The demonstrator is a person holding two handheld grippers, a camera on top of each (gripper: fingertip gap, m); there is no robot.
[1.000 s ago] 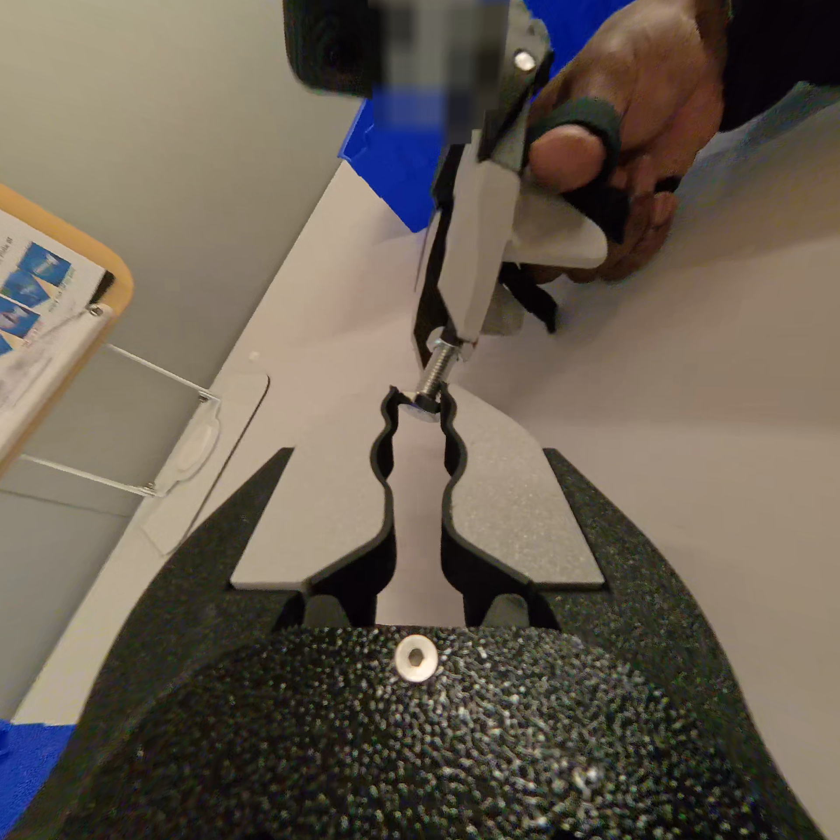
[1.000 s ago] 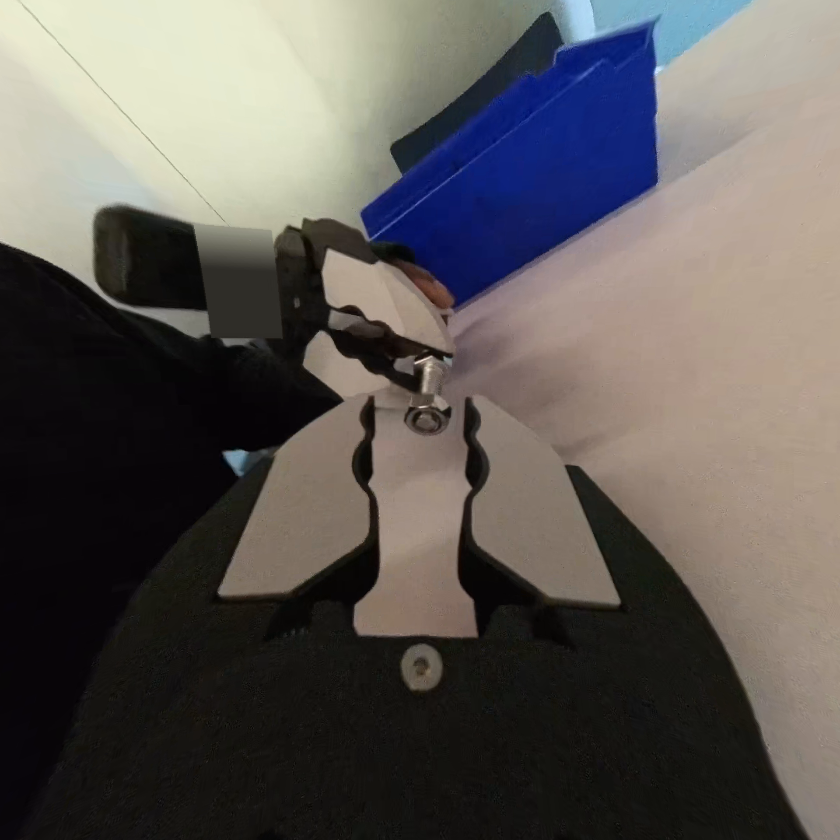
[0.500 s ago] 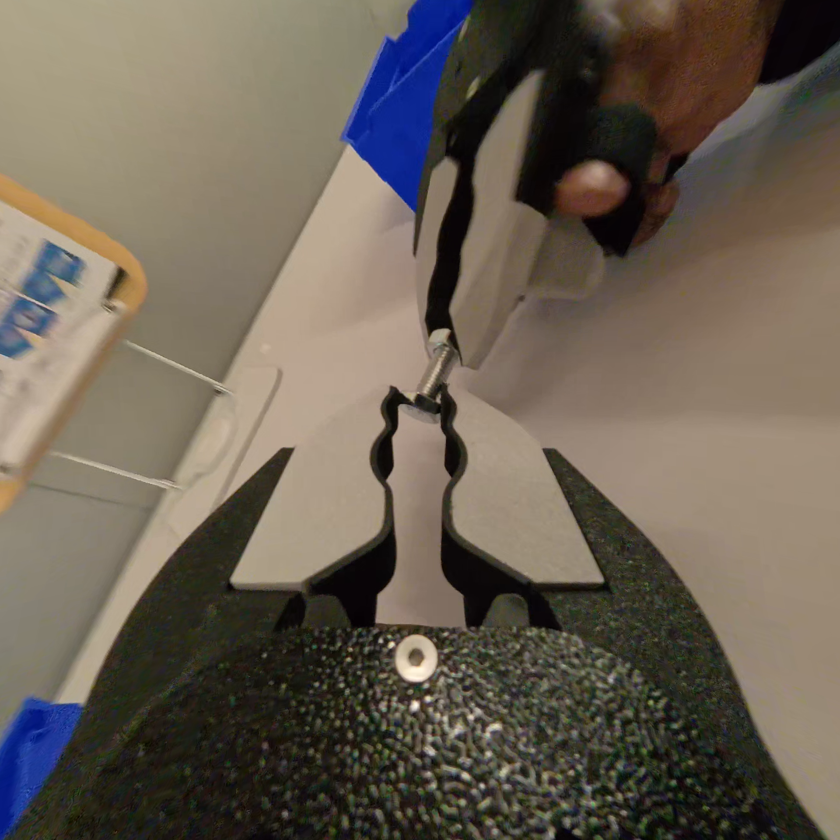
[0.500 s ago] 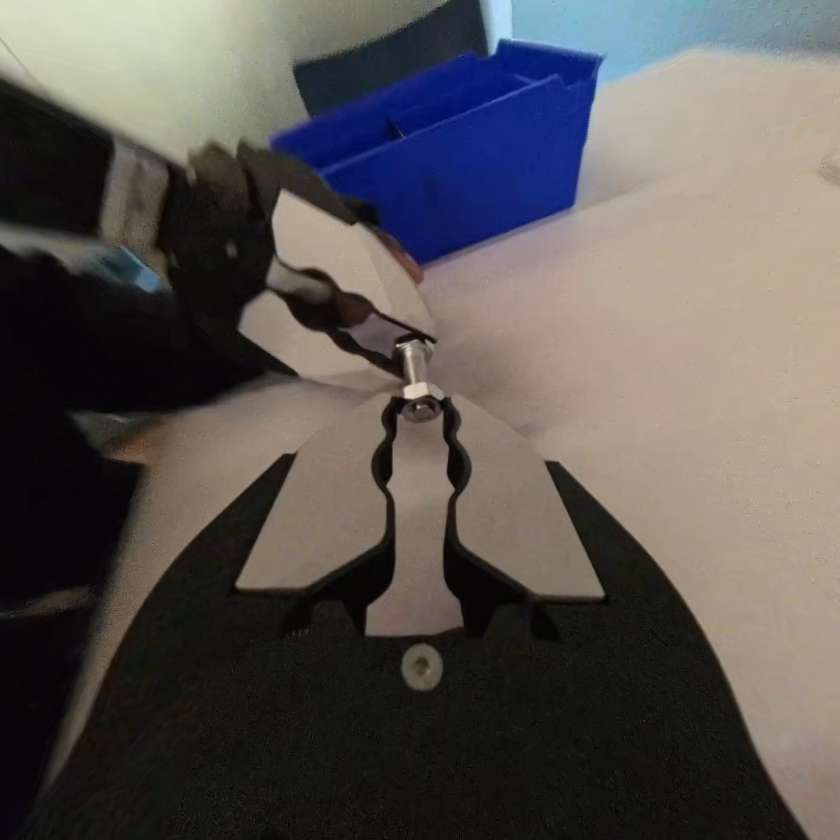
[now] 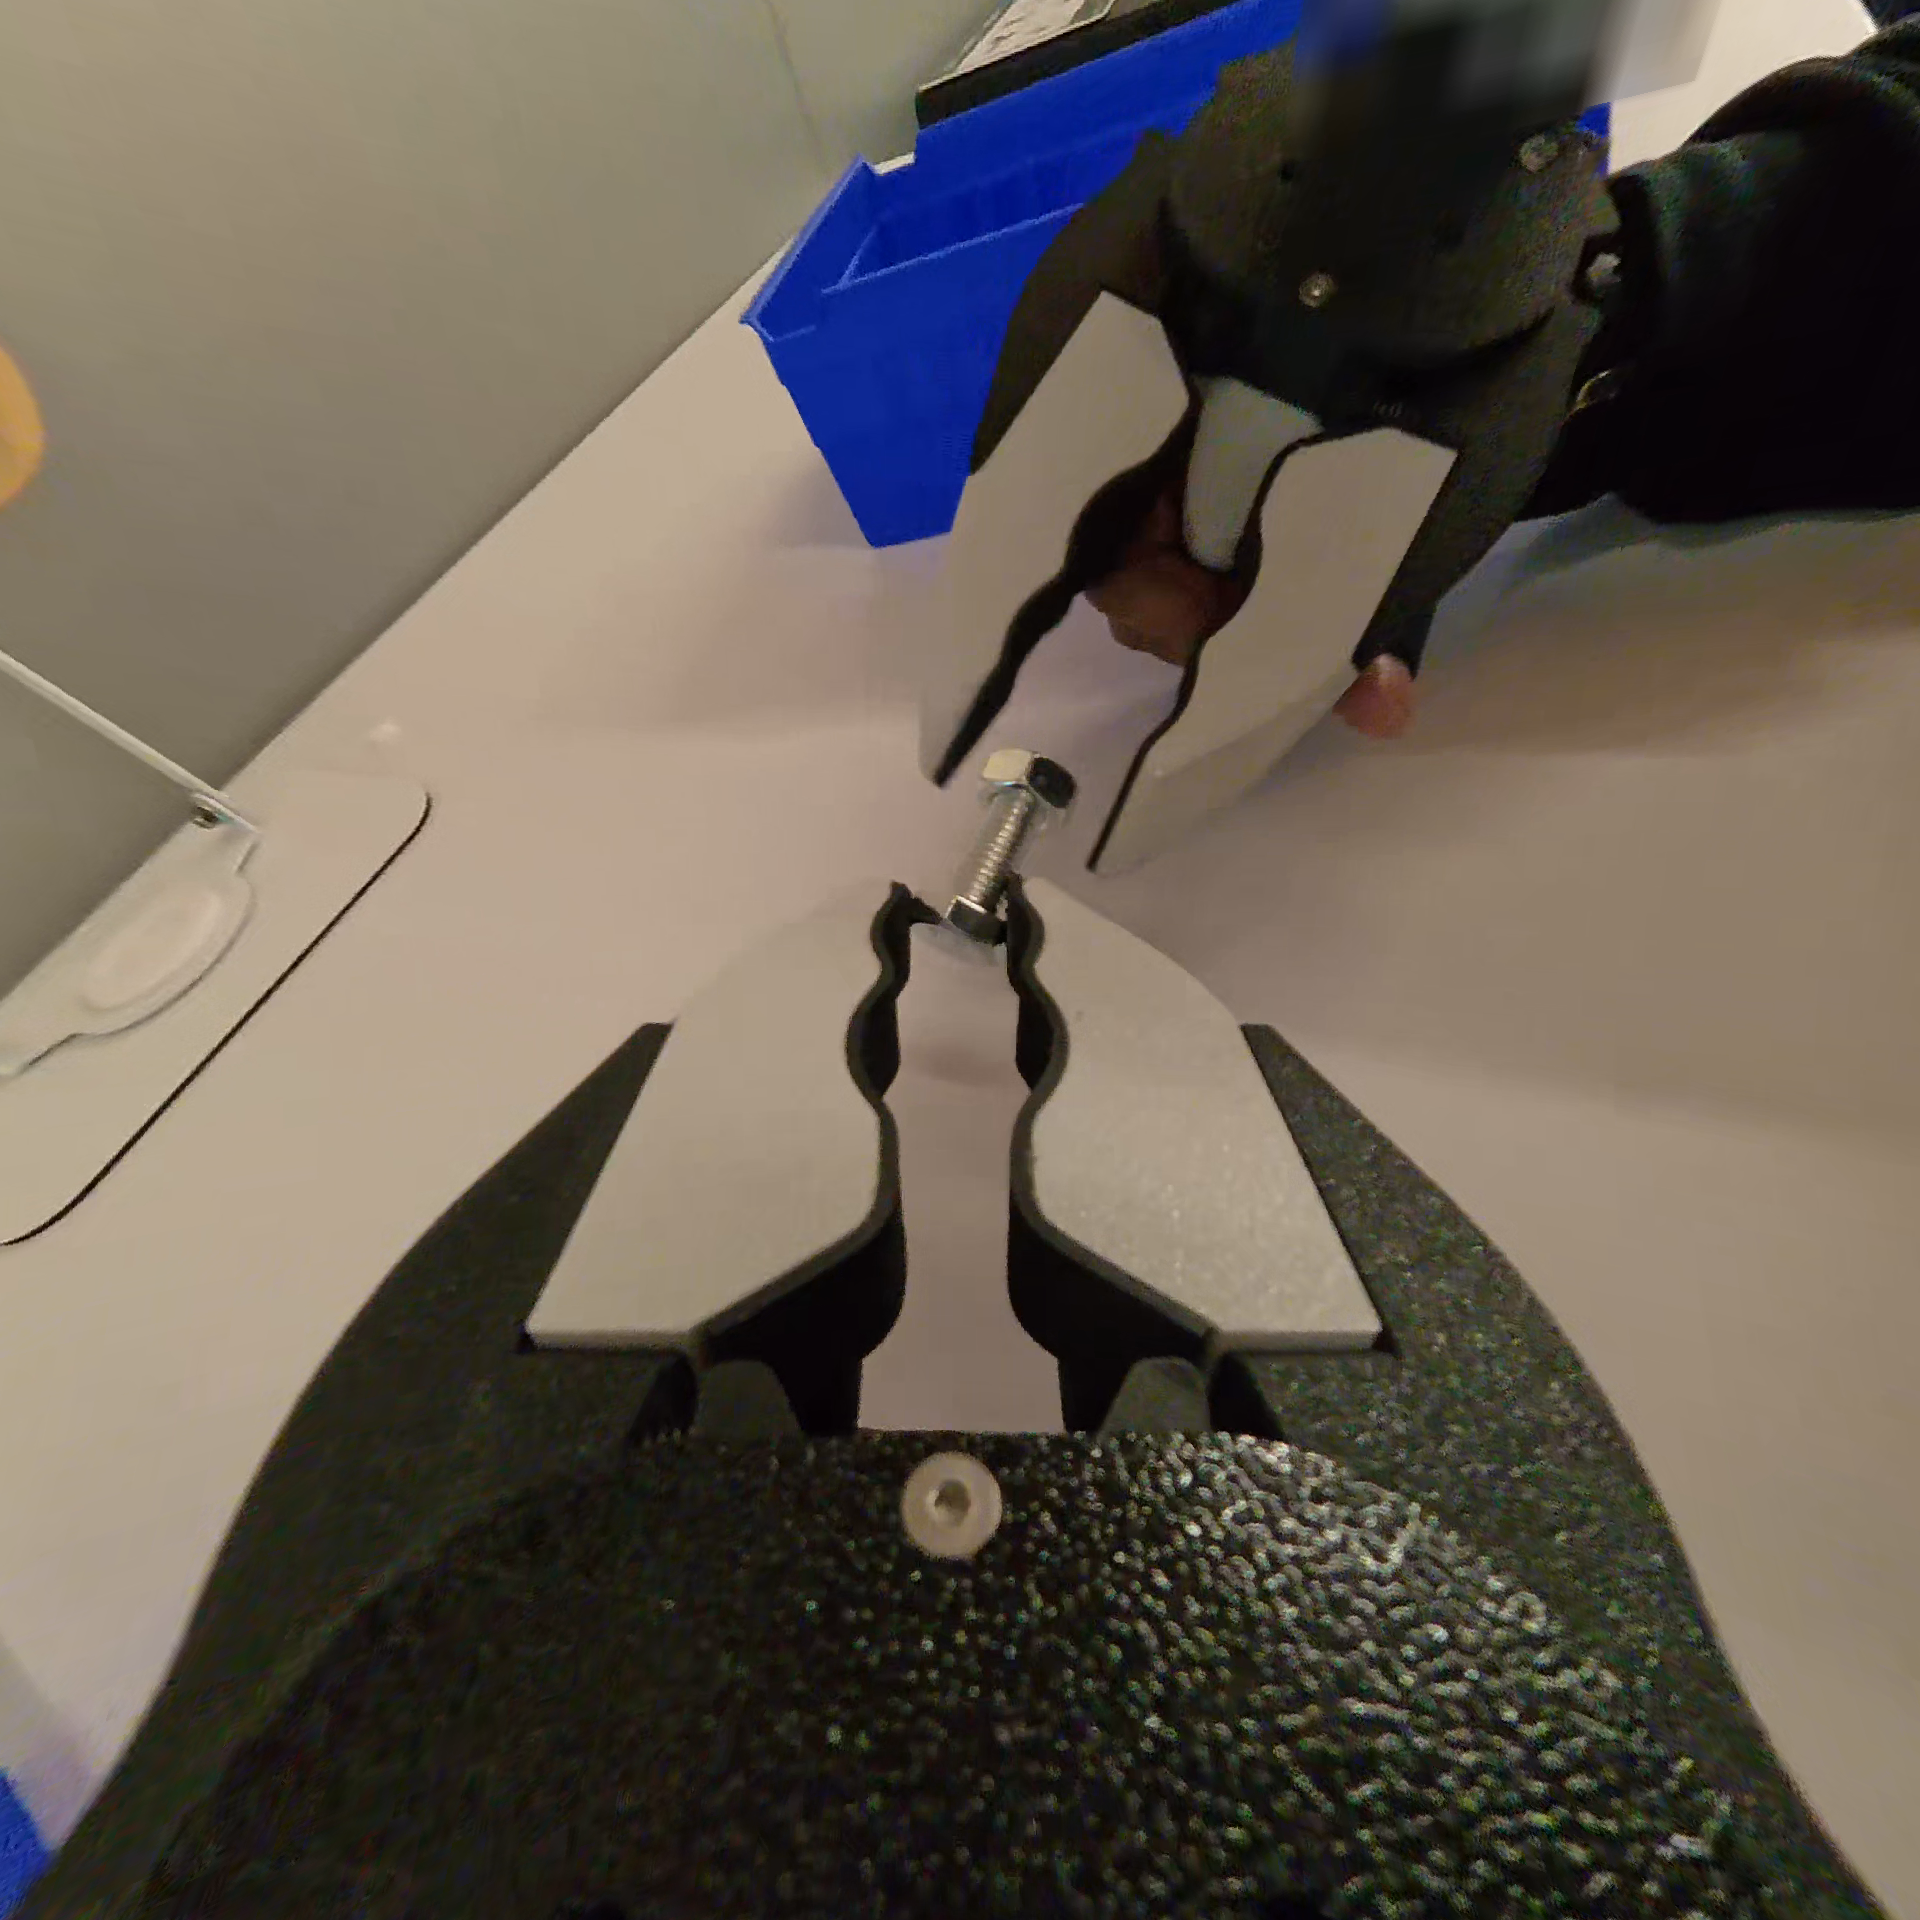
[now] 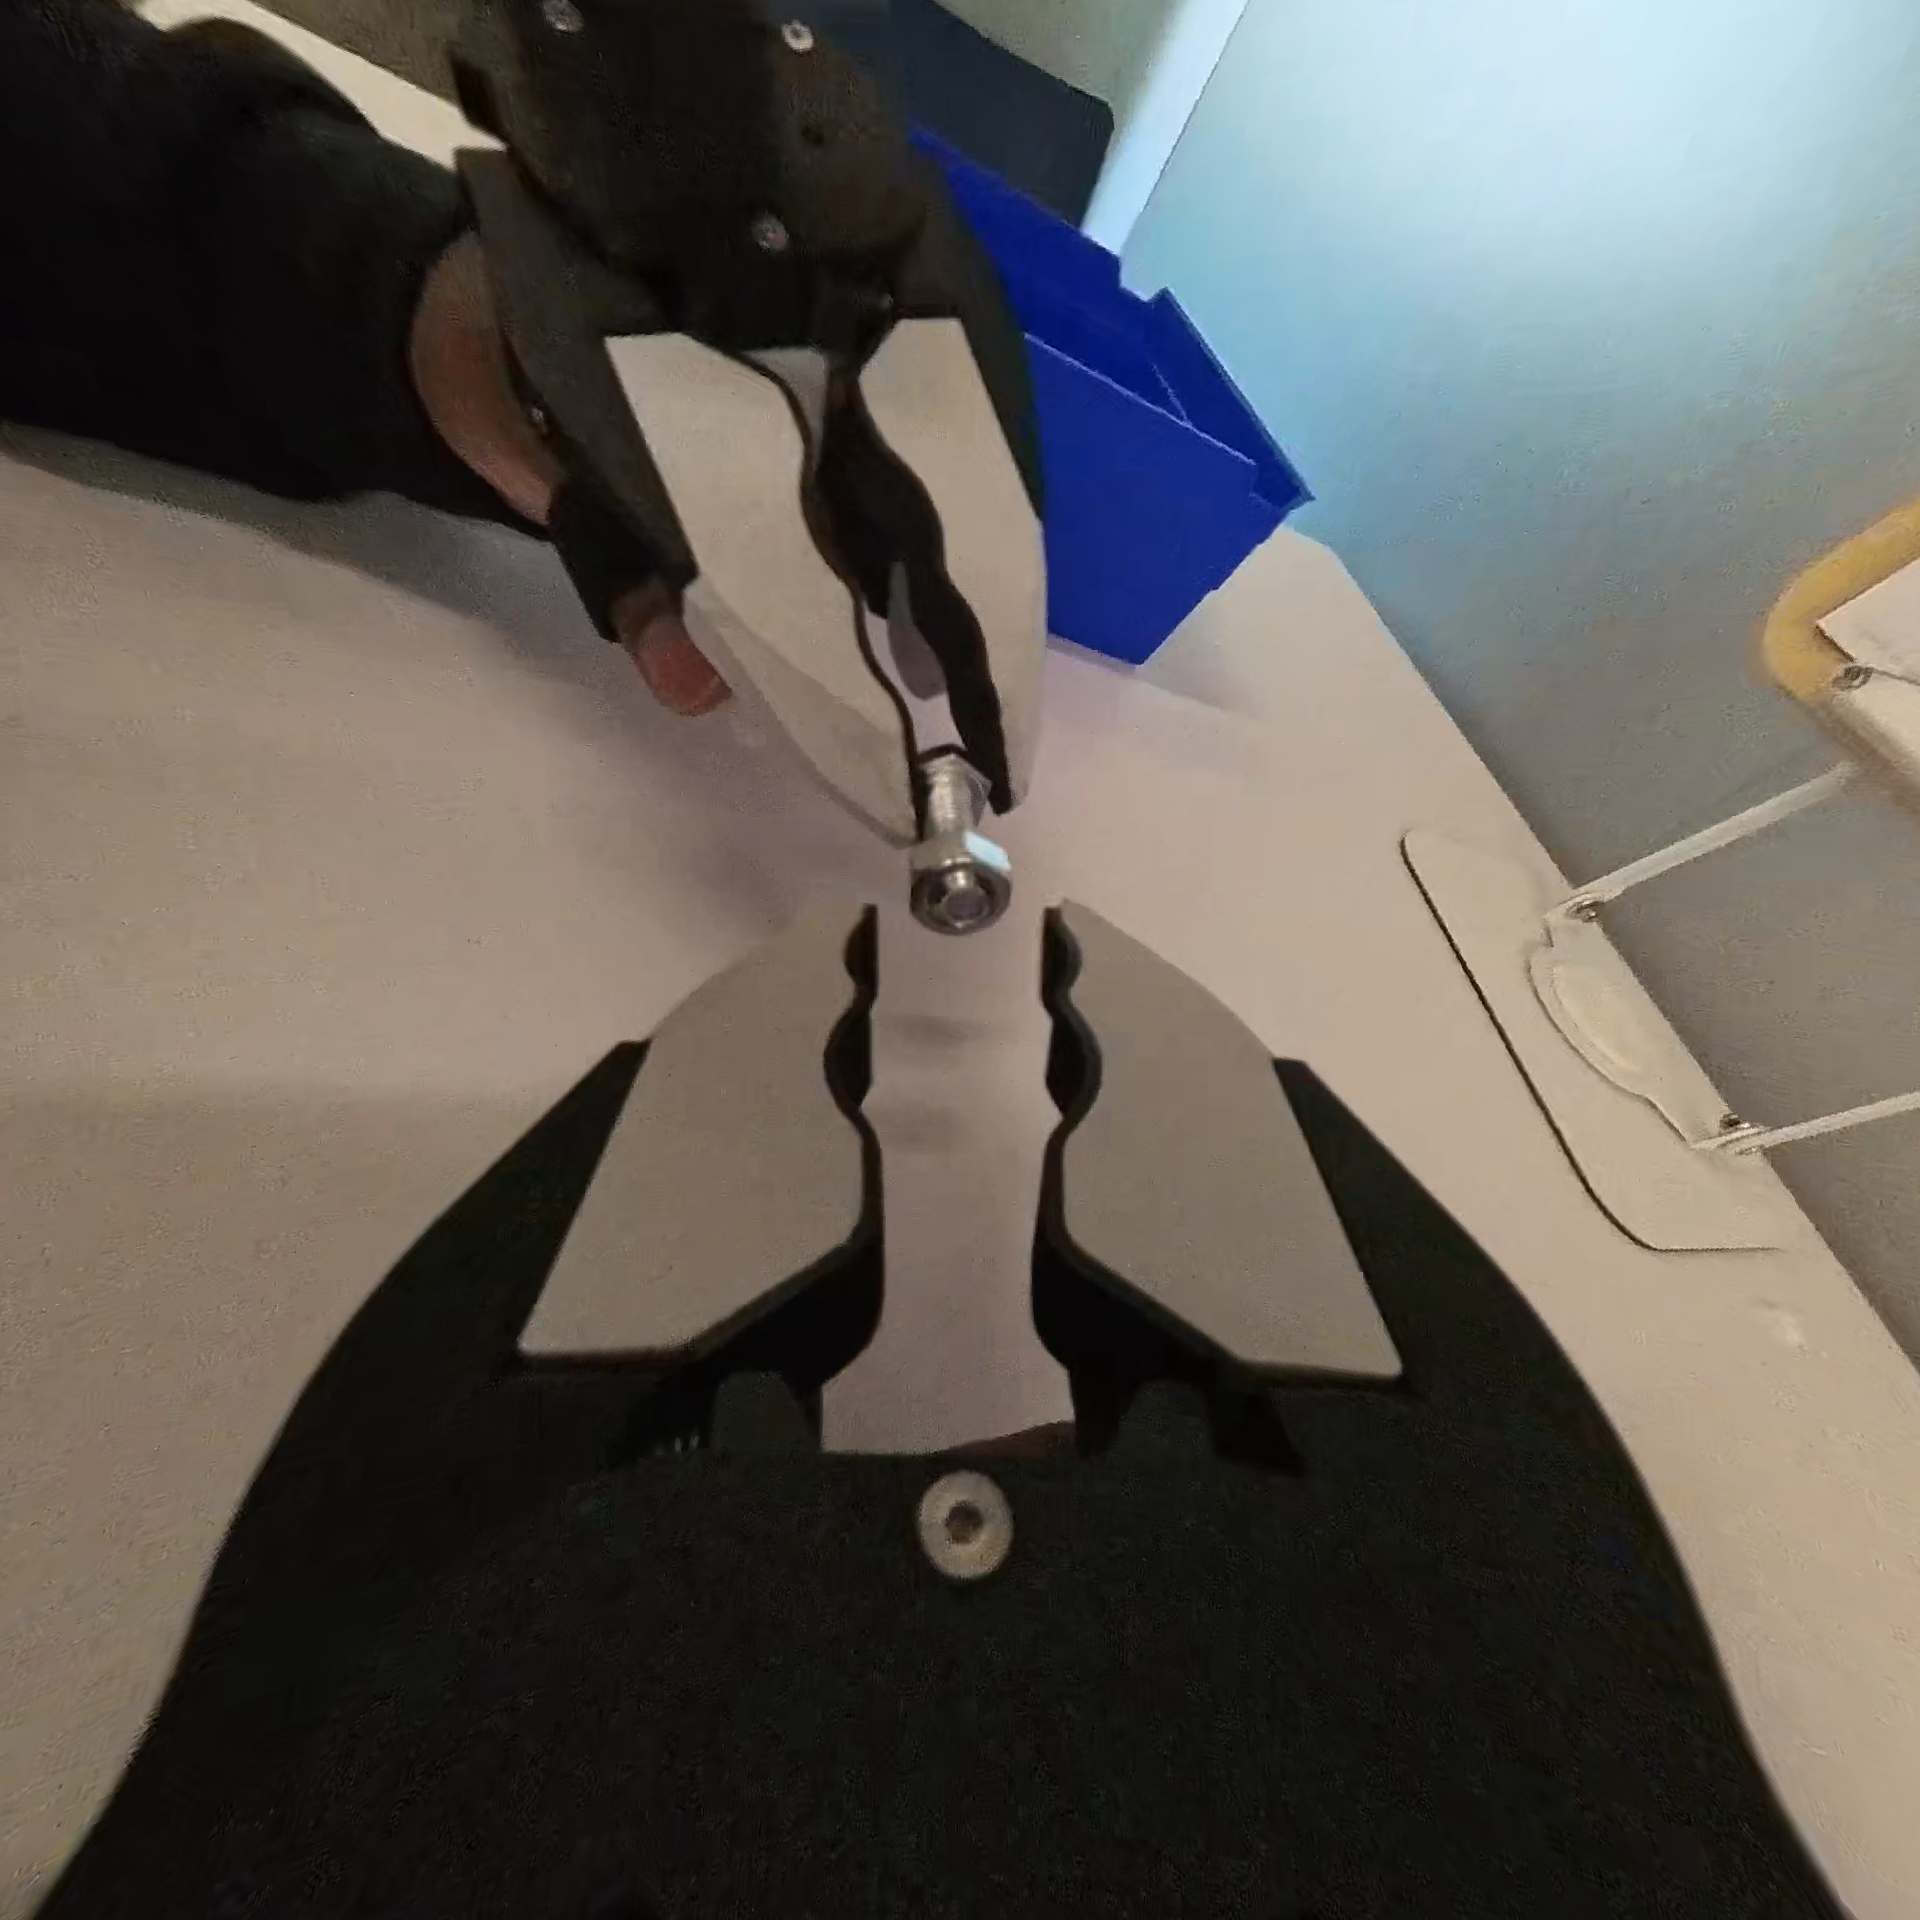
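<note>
Gripping the hex head of a steel bolt (image 5: pixel 1000 854) at their very tips, the left gripper (image 5: pixel 961 914) fingers sit nearly closed. Its threaded shaft points straight away toward the right gripper (image 6: pixel 961 920), whose jaws stand apart, empty, just short of the nut (image 6: pixel 958 896) end, above the white table (image 5: pixel 1455 987).

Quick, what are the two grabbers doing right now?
Left gripper: closed on one end of the silver bolt.
Right gripper: open, holding nothing, just short of the bolt's other end.
</note>
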